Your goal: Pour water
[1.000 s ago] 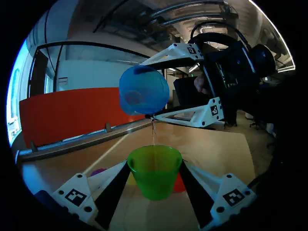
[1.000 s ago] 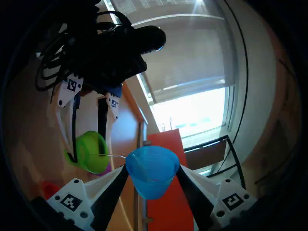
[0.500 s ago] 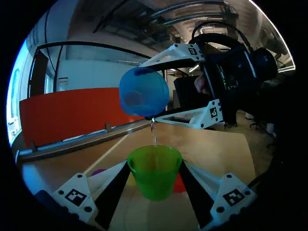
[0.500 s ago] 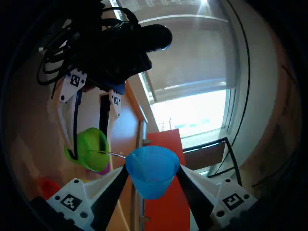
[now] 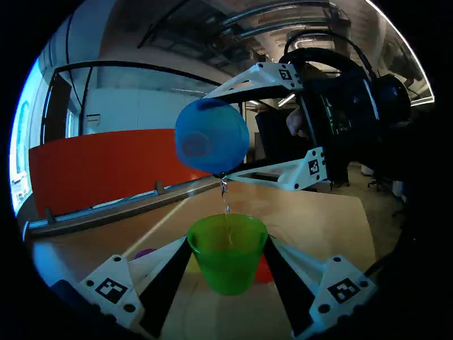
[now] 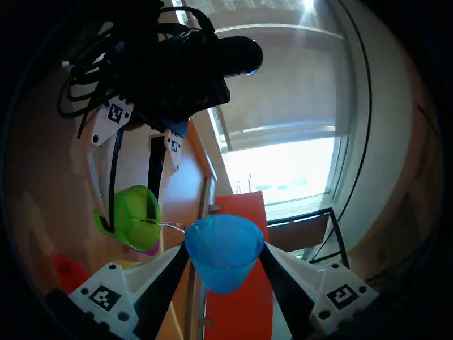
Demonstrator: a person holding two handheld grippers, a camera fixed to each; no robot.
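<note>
Two cups: right gripper (image 6: 223, 249) fingers pinch the tipped blue cup (image 5: 211, 136) over the green cup (image 5: 227, 252), pinched by left gripper (image 5: 226, 245) fingers. One water (image 5: 225, 198) trickle falls between them, above the table (image 5: 317, 221), open toward its right edge.

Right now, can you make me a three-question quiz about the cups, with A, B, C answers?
1. Where is the blue cup? A) above the green cup B) under it C) beside it
2. Which colour cup catches the water? A) white B) black C) green
3. How is the blue cup? A) upright B) tipped, pouring C) squashed
1 A: it hangs over the green cup. 2 C: the water drips into the green one. 3 B: water runs off its rim.
</note>
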